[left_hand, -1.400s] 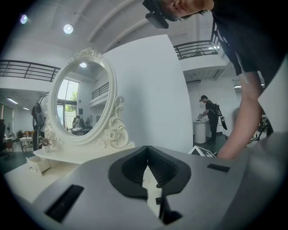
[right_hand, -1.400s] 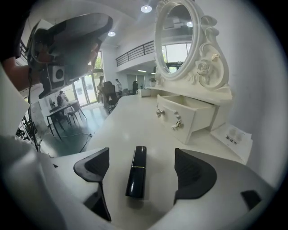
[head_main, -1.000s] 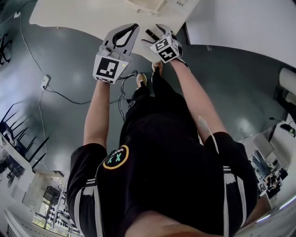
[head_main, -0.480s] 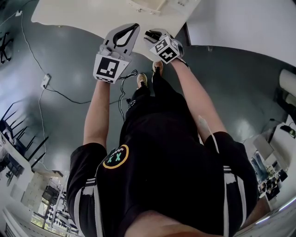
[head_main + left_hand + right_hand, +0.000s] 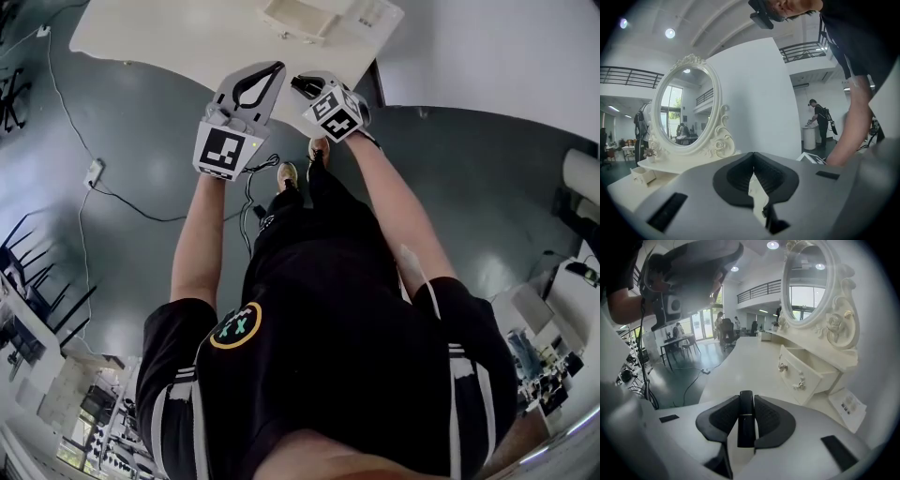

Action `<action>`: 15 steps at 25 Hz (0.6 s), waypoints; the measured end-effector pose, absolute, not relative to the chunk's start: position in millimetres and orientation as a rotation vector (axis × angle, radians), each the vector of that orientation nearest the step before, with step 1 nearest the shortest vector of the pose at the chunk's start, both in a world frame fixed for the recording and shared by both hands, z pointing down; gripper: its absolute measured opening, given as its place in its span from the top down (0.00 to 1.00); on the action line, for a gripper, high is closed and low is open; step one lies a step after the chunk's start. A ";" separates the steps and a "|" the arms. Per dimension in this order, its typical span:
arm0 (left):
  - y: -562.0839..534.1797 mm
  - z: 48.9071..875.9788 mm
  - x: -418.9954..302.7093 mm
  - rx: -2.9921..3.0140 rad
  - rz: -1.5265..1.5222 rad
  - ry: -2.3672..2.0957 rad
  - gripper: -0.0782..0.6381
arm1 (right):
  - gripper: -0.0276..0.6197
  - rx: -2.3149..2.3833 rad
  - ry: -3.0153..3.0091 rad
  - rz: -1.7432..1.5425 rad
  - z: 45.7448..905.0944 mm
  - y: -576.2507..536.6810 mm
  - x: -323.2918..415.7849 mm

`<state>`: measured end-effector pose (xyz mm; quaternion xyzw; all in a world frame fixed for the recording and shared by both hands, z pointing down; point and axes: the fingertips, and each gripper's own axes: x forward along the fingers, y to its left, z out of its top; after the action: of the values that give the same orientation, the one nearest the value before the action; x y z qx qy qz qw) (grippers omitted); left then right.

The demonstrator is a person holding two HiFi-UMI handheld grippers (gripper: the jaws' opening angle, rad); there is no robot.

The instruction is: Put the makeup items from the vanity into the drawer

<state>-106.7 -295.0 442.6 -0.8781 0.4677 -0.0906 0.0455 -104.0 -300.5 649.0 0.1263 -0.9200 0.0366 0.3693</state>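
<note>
White vanity tabletop (image 5: 736, 366) stretches ahead, its small drawer (image 5: 806, 376) standing open beneath the oval mirror (image 5: 806, 282). The right gripper (image 5: 746, 401) is closing its jaws on a black makeup tube (image 5: 746, 425), pinched lengthwise for the trip to that drawer. The left gripper (image 5: 753, 157) hangs alongside, jaws together and empty.

A slim, glossy black makeup tube (image 5: 746, 427) stands upright between the closing jaws of the right gripper (image 5: 746, 401). Just beyond, the vanity's cream drawer (image 5: 801, 373) is pulled open.
</note>
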 end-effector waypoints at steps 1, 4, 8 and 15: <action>-295.7 442.9 -108.1 -2.680 -0.276 1.430 0.86 | 0.77 0.328 -2.373 0.083 642.8 -304.3 -107.0; -298.0 440.9 -110.3 -2.673 -0.272 1.435 0.86 | 0.77 0.345 -2.414 0.043 618.7 -320.8 -115.4; -299.3 436.4 -111.9 -2.658 -0.265 1.444 0.86 | 0.77 0.355 -2.462 -0.046 577.8 -347.1 -126.9; -303.7 429.7 -116.1 -2.650 -0.238 1.480 0.86 | 0.77 0.386 -2.482 -0.147 537.2 -396.7 -146.1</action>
<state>-116.1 -303.7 429.7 -0.8694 0.4855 -0.0780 0.0487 -146.1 -396.7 537.2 0.1461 -0.9385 -0.0556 0.3078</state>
